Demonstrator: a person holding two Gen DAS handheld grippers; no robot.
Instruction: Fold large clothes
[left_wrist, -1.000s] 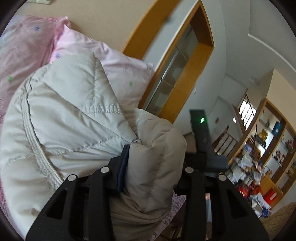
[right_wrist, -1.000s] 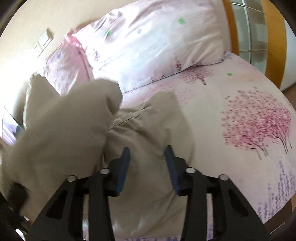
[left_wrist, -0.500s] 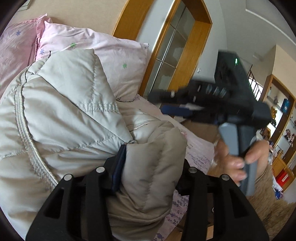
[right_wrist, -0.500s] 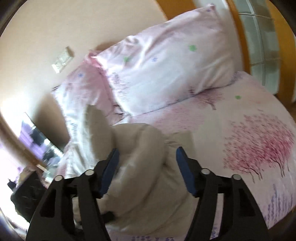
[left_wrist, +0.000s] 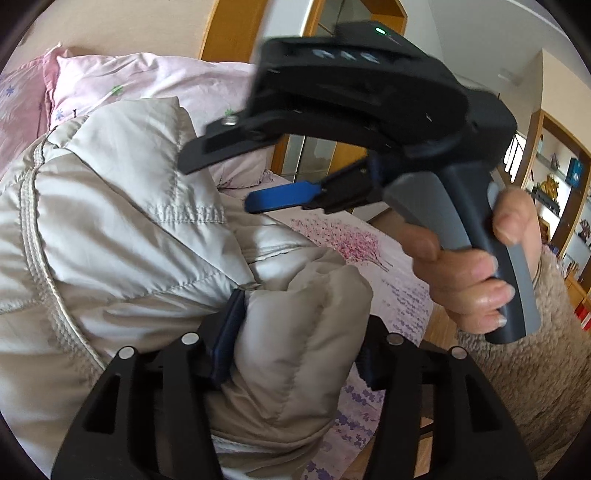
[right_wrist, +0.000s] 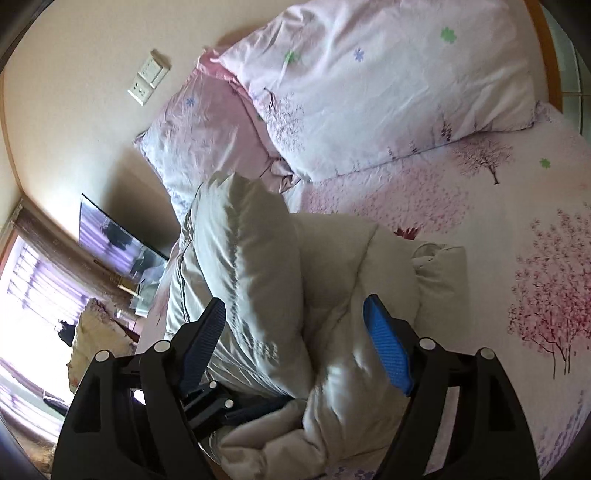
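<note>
A beige quilted puffer jacket (left_wrist: 110, 229) lies bunched on the bed; it also shows in the right wrist view (right_wrist: 258, 266). My left gripper (left_wrist: 295, 343) is shut on a thick folded roll of the jacket, its blue pads pressed into the padding. My right gripper (right_wrist: 295, 332) is open, its jaws wide apart above the jacket and holding nothing. In the left wrist view the right gripper (left_wrist: 229, 177) hovers over the jacket, held by a hand (left_wrist: 476, 269).
The bed (right_wrist: 517, 229) has a pink tree-print sheet and two pink pillows (right_wrist: 388, 85) against the wall. A wooden door frame (left_wrist: 354, 151) and shelves (left_wrist: 561, 184) stand to the right. A TV (right_wrist: 118, 243) hangs by a window.
My right gripper let go of the jacket, opened wide and rose above it, swinging into the left wrist view. My left gripper kept its hold on the jacket roll.
</note>
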